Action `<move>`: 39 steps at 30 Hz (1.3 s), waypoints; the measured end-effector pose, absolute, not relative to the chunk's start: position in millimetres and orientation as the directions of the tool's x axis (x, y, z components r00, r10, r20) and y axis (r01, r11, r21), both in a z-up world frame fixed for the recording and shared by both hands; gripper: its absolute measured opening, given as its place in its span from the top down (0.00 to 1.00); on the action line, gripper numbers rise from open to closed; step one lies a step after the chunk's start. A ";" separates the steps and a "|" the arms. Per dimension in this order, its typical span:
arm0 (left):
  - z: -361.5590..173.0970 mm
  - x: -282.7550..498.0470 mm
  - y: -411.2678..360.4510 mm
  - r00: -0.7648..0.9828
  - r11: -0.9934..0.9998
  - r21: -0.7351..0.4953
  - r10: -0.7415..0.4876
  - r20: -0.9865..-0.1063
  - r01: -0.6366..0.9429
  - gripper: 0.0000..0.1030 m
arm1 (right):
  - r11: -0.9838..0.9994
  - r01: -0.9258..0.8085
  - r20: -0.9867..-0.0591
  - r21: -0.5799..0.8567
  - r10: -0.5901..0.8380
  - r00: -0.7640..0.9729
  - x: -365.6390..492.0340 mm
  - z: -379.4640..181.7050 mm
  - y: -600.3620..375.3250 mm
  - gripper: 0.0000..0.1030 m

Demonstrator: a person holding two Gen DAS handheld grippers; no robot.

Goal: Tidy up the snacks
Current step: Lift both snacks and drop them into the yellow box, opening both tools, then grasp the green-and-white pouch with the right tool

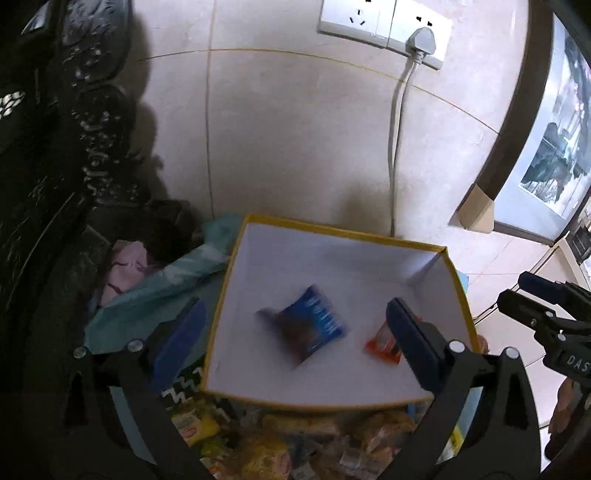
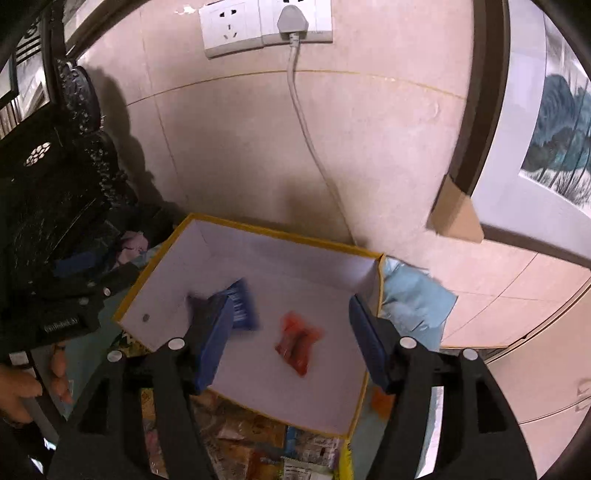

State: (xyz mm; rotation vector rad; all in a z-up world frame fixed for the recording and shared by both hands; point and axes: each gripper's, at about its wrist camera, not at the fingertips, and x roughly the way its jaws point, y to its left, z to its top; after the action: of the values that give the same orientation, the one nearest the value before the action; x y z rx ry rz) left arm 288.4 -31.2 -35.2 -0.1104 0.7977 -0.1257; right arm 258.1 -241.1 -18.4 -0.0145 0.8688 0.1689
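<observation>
A white box with a yellow rim [image 1: 332,226] [image 2: 280,233] stands against the wall. Inside it are a blue snack packet [image 1: 306,325] [image 2: 242,304] and, to its right, a small red packet [image 1: 382,341] [image 2: 297,341]; both are blurred. My left gripper [image 1: 295,306] is open above the box's near side, its blue pads wide apart with nothing between them. My right gripper [image 2: 290,301] is open too, over the box, and neither packet touches its pads. A pile of several loose snacks [image 1: 295,443] [image 2: 258,443] lies below the box's near edge. Each gripper appears at the edge of the other's view.
A wall socket [image 1: 384,26] with a grey plug and cord sits behind the box. Dark carved furniture [image 1: 55,147] stands at the left, a framed picture [image 2: 546,147] at the right. Teal cloth [image 1: 155,291] lies beside the box. A person's hand [image 2: 22,384] shows lower left.
</observation>
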 end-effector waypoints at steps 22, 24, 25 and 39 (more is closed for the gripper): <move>-189.3 110.5 1.2 0.502 0.989 -0.039 -0.106 -0.859 0.143 0.03 | 0.984 0.061 -0.939 0.167 0.139 0.316 113.2 -196.8 -259.0 0.32; -190.8 110.0 -7.7 0.506 0.985 -0.018 -0.103 -0.856 0.169 0.03 | 0.983 0.075 -0.941 0.170 0.139 0.309 117.1 -206.0 -259.0 0.20; -191.9 109.9 -13.1 0.509 0.983 -0.009 -0.103 -0.855 0.184 0.03 | 0.978 0.092 -0.938 0.188 0.151 0.311 118.0 -209.7 -259.6 0.17; -193.4 92.5 -36.8 0.464 0.926 -0.149 -0.307 -0.831 0.346 0.60 | 0.980 -0.143 -0.939 0.135 0.172 0.297 72.3 -202.4 -222.1 0.73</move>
State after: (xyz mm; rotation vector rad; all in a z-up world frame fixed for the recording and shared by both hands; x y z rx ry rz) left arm 92.5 -36.8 -193.4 0.0429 1.0112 -0.4013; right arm 72.3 -222.1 -202.4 0.0264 1.2521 0.2099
